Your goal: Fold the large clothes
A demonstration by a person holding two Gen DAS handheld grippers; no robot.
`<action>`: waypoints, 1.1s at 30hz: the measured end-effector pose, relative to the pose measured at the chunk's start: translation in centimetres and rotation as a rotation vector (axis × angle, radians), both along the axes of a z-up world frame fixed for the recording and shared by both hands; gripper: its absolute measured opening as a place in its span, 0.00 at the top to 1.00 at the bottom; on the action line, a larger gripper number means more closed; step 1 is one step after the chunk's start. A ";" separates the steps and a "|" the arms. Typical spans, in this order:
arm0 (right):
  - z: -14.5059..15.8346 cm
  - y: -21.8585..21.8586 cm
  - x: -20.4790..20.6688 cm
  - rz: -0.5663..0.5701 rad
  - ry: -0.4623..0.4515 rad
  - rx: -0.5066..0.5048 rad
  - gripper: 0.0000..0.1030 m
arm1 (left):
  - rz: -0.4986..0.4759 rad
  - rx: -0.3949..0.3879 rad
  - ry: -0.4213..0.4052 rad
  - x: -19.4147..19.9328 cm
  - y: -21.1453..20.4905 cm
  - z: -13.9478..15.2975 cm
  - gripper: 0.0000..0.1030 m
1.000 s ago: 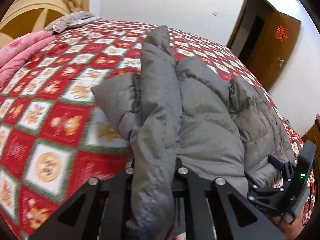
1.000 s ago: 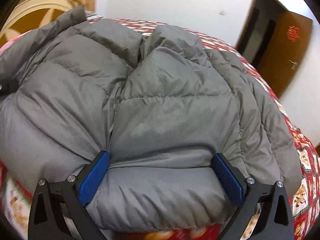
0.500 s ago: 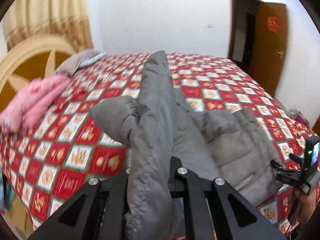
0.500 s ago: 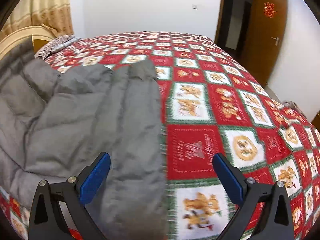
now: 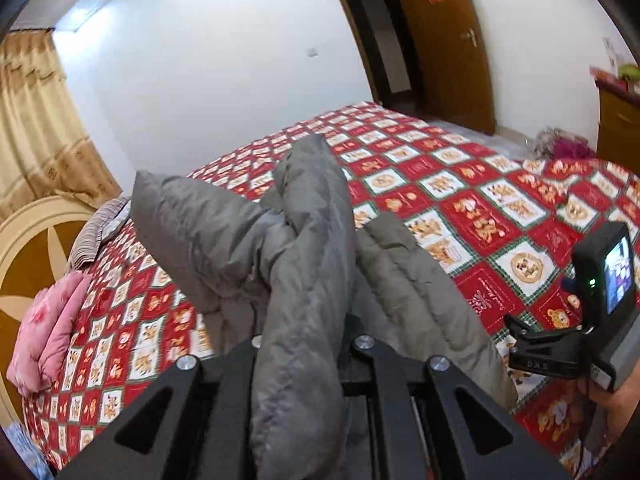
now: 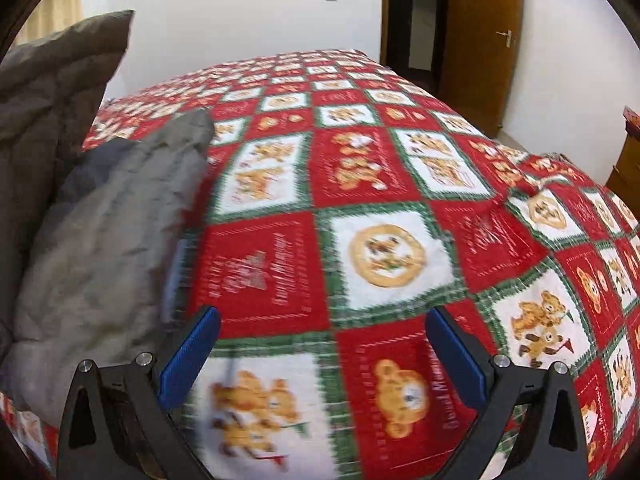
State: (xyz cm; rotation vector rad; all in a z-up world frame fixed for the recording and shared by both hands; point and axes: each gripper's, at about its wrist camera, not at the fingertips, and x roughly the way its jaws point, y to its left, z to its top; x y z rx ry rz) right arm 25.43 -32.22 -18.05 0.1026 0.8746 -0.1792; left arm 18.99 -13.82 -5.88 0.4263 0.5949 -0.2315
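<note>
Left wrist: left tongs (image 5: 308, 344) clamped on grey jacket (image 5: 308, 280) (right tongs (image 6: 320, 364) wide, empty); best lifted clear of bed (image 6: 380, 184).

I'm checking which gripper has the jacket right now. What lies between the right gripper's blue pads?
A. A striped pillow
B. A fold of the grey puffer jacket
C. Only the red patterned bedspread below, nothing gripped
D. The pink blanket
C: the right gripper stands wide open over the bedspread, with the grey puffer jacket off to its left side; the left gripper is the one clamped on the jacket.
</note>
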 end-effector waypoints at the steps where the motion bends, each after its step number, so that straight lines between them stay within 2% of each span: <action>1: -0.3 -0.5 0.1 -0.007 0.006 0.000 0.02 | -0.002 0.005 0.004 0.1 -0.8 -0.3 0.90; 6: -1.8 -3.1 0.2 -0.058 0.027 0.001 0.02 | -0.001 0.011 0.017 0.5 -3.2 -2.6 0.88; 18: -1.9 -3.3 0.0 -0.066 0.017 -0.025 0.02 | 0.028 0.021 0.049 1.7 -5.5 -5.1 0.86; 28: -2.2 -3.4 -0.2 -0.069 -0.001 -0.026 0.01 | 0.016 0.096 0.018 1.1 -7.5 -7.4 0.84; 30: -2.2 -3.4 -0.2 -0.071 -0.001 -0.031 0.01 | 0.022 0.099 0.013 1.1 -7.5 -7.5 0.79; 33: -2.2 -3.5 -0.1 -0.073 -0.001 -0.022 0.01 | 0.037 0.075 0.023 1.5 -7.4 -7.1 0.64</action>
